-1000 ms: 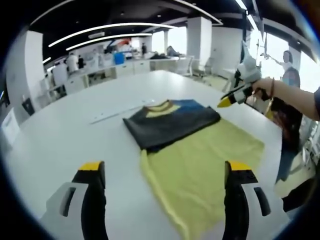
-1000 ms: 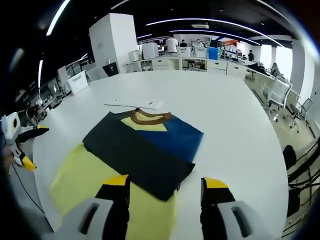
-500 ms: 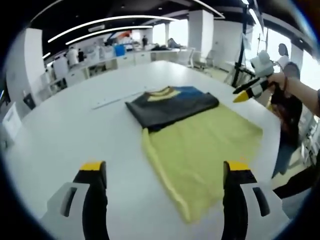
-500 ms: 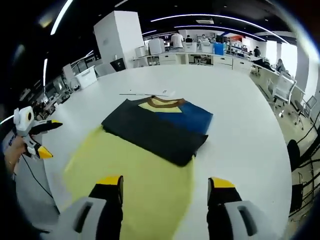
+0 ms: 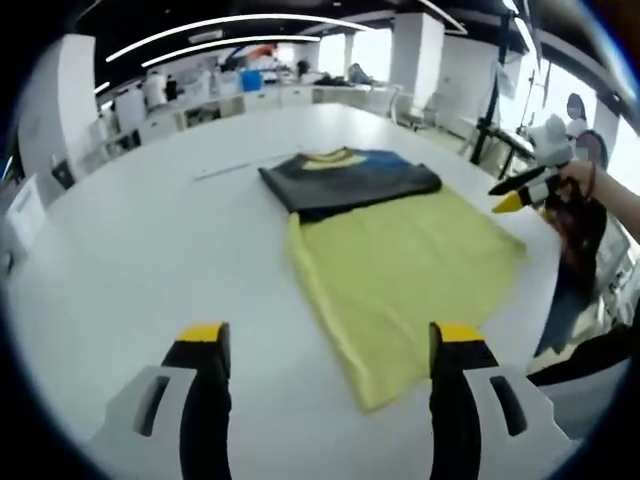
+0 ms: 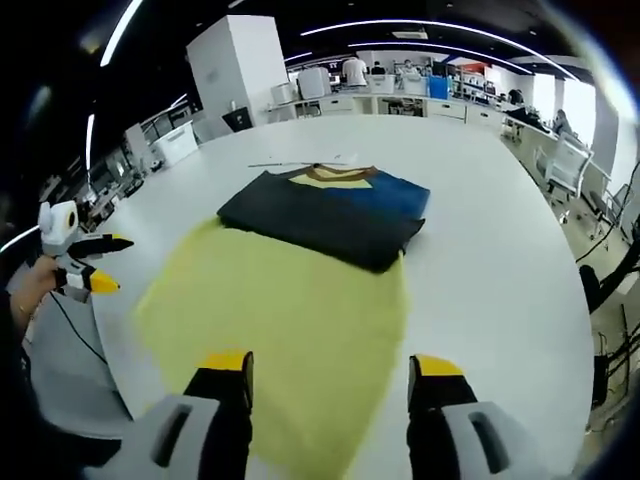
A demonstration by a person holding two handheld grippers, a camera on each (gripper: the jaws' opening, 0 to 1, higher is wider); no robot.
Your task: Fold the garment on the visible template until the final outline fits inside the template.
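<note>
The garment [image 5: 350, 180] lies folded into a dark rectangle, with a blue panel and a yellow collar on top. It rests across the far end of the yellow template sheet [image 5: 405, 270] on the white table [image 5: 130, 260]. My left gripper [image 5: 330, 345] is open above the table's near side, with nothing between its fingers. My right gripper [image 5: 522, 190] hangs open beyond the sheet's right edge. In the right gripper view, the garment [image 6: 325, 205] sits past the sheet [image 6: 280, 315]. There my right gripper [image 6: 328, 368] is open over the sheet's near end, and the left gripper [image 6: 88, 265] is open in a hand at the left.
A thin white strip [image 5: 240, 165] lies on the table just beyond the garment. A person [image 5: 580, 215] stands at the table's right edge. Office chairs [image 6: 560, 170] stand off the table's right side. Desks and people fill the far background.
Both grippers have drawn back from the garment, so more of the yellow sheet shows in front of each. The folded garment has not moved. Both grippers stay open.
</note>
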